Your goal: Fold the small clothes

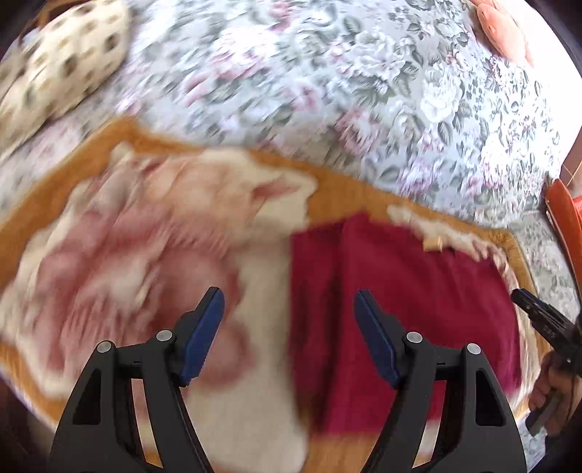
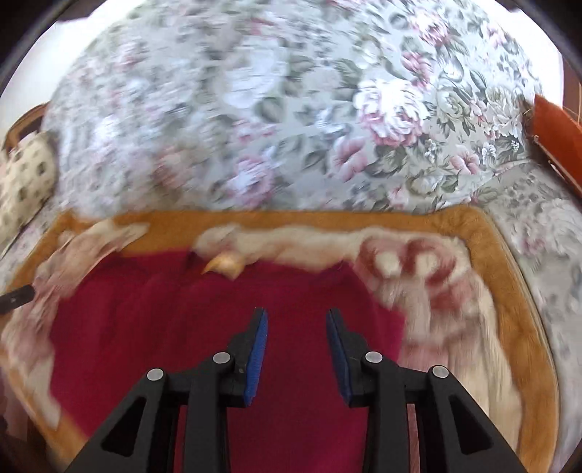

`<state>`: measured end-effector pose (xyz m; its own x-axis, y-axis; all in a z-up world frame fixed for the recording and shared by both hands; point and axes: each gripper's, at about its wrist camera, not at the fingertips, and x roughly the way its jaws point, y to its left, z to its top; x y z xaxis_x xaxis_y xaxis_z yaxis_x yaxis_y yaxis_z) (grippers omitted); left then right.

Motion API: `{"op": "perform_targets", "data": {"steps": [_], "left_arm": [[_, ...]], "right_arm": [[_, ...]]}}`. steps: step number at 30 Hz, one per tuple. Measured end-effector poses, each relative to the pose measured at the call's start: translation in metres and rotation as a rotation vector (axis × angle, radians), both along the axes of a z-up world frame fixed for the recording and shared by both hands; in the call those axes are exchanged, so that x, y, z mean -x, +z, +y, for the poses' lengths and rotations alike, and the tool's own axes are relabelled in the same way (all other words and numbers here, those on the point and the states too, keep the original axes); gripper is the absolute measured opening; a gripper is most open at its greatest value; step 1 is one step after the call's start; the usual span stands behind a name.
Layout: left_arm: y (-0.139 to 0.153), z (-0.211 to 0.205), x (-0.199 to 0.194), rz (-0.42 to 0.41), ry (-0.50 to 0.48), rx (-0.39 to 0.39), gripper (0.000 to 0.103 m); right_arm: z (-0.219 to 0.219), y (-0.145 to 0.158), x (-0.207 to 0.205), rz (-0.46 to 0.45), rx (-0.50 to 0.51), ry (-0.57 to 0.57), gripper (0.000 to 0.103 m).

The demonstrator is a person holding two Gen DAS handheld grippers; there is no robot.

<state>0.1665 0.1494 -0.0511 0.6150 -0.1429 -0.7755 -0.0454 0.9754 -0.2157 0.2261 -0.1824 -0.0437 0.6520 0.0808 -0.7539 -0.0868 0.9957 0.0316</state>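
Note:
A dark red garment (image 1: 400,302) lies flat on a fluffy cream and pink mat with an orange border (image 1: 345,189); a small tan tag (image 1: 433,245) shows at its far edge. My left gripper (image 1: 289,302) is open and empty above the garment's left edge. My right gripper (image 2: 296,320) is open and empty above the middle of the red garment (image 2: 182,327). The right gripper also shows at the right edge of the left wrist view (image 1: 538,313), held in a hand. Both views are blurred.
The mat (image 2: 509,291) lies on a floral sofa seat, with the floral backrest (image 2: 291,109) behind. A spotted cream cushion (image 1: 62,62) sits at the far left. An orange-red object (image 2: 556,127) stands at the right. A peach item (image 1: 502,29) lies at the top right.

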Motion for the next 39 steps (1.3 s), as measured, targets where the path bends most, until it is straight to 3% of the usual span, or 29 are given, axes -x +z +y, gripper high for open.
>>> {"op": "perform_targets", "data": {"steps": [4, 8, 10, 14, 20, 24, 27, 31, 35, 37, 39], "left_arm": [[-0.031, 0.003, 0.057, 0.046, 0.022, 0.079, 0.074], [-0.055, -0.015, 0.077, 0.112, -0.034, 0.274, 0.074], [-0.060, -0.028, 0.073, 0.104, -0.067, 0.304, 0.074], [-0.061, -0.046, 0.059, 0.066, -0.123, 0.271, 0.077], [-0.073, -0.028, 0.035, 0.062, -0.092, 0.535, 0.077], [-0.073, -0.021, 0.033, 0.059, -0.049, 0.609, 0.077], [-0.073, -0.016, 0.035, 0.049, 0.045, 0.653, 0.076], [-0.074, -0.014, 0.038, 0.038, 0.133, 0.630, 0.065], [-0.085, -0.004, 0.040, 0.066, 0.215, 0.641, 0.022], [-0.085, -0.003, 0.041, 0.067, 0.220, 0.641, 0.019], [-0.078, -0.009, 0.042, 0.060, 0.218, 0.571, 0.016]], "right_arm": [[0.035, -0.007, 0.066, -0.031, 0.070, 0.081, 0.032], [0.035, -0.013, 0.099, -0.080, 0.074, 0.030, 0.032], [0.031, -0.013, 0.111, -0.082, 0.037, 0.015, 0.032], [0.037, -0.014, 0.129, -0.093, 0.023, 0.061, 0.032], [0.055, -0.020, 0.131, -0.095, 0.113, 0.084, 0.032], [0.060, -0.018, 0.135, -0.119, 0.139, 0.099, 0.032], [0.060, -0.019, 0.135, -0.119, 0.142, 0.100, 0.032], [0.056, -0.020, 0.131, -0.099, 0.126, 0.089, 0.032], [0.054, -0.019, 0.132, -0.099, 0.119, 0.076, 0.032], [0.057, -0.019, 0.131, -0.097, 0.136, 0.087, 0.032], [0.062, -0.019, 0.127, -0.069, 0.139, 0.117, 0.032]]}}
